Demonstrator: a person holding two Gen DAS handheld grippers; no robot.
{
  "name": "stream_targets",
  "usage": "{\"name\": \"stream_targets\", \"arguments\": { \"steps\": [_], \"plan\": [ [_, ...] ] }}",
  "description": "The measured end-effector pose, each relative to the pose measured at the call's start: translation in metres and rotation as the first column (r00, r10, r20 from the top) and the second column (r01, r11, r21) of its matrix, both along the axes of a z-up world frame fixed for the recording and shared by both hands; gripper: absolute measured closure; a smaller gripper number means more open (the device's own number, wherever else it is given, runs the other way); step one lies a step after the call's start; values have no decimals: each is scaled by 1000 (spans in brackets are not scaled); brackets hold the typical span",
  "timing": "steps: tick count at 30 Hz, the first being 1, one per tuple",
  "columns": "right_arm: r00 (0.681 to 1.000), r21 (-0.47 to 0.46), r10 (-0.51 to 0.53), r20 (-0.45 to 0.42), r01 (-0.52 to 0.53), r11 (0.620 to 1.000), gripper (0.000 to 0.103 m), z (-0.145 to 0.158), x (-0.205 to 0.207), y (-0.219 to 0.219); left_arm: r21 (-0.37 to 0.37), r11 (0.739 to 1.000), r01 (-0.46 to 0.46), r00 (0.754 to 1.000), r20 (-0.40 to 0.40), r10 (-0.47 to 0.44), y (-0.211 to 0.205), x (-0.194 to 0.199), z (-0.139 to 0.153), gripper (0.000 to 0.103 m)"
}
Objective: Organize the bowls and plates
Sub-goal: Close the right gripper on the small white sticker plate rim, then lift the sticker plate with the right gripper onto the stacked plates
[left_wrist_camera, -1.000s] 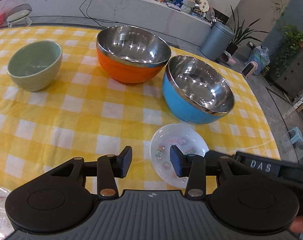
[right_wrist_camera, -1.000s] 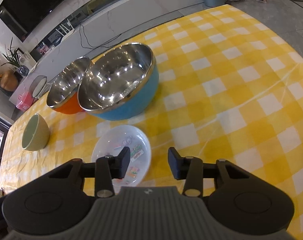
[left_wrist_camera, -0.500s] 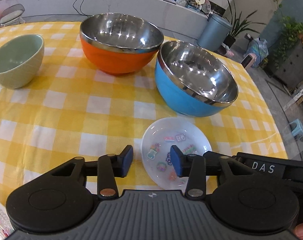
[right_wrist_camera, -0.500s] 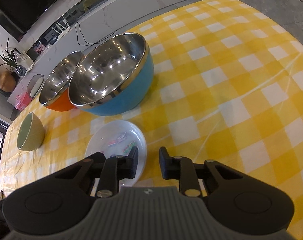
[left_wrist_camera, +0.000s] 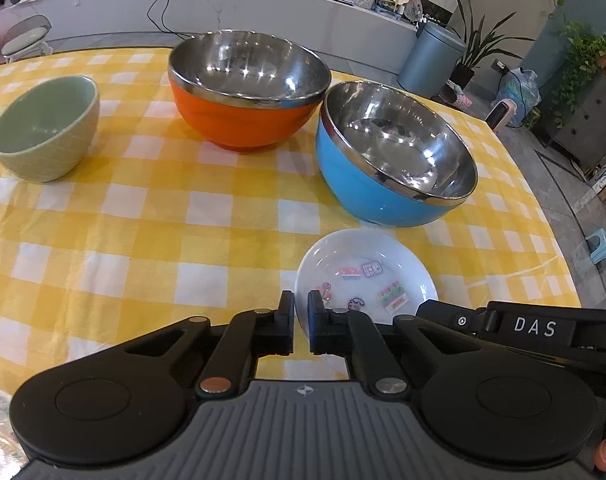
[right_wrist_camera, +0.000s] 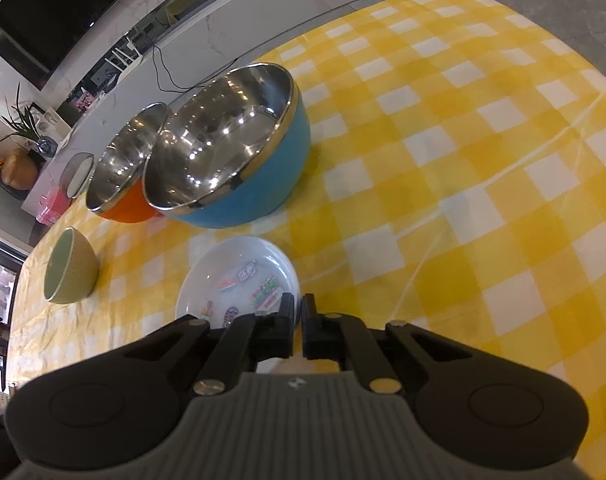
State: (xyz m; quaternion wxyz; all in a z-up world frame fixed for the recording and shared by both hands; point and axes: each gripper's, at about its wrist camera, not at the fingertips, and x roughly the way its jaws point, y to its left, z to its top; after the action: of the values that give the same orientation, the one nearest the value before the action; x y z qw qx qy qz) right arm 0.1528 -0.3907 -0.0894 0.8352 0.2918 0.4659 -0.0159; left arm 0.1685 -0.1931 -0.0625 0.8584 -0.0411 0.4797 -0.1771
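checked tablecloth [left_wrist_camera: 143,220] | white plate [left_wrist_camera: 367,276] flat, round | left gripper [left_wrist_camera: 301,312], right gripper [right_wrist_camera: 297,312] both clenched on its rim

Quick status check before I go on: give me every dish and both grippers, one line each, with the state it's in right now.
Left gripper: shut on the rim of the small white plate.
Right gripper: shut on the same plate's opposite rim.
Small white plate: upright, empty, printed pictures inside, on the yellow checked tablecloth.
Blue bowl: upright, empty, unstacked.
Orange bowl: upright, empty, unstacked.
Green bowl: upright, empty, standing apart.
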Motion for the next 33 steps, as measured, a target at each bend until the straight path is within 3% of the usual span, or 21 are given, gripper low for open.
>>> {"name": "stream_targets", "arguments": {
  "steps": [15,23,33],
  "plan": [
    [975,8,182,125,-184,983,102,30,-23,51,86,994,-74,997,12,73,58,-44,47,96],
    [926,59,330,183,-345,937,102,38,-43,102,105,977,-187,982,-7,189,117,-79,62,96],
    [873,100,444,203,-469,878,102,30,-64,152,156,956,-250,964,-47,260,161,-112,59,95]
  ]
}}
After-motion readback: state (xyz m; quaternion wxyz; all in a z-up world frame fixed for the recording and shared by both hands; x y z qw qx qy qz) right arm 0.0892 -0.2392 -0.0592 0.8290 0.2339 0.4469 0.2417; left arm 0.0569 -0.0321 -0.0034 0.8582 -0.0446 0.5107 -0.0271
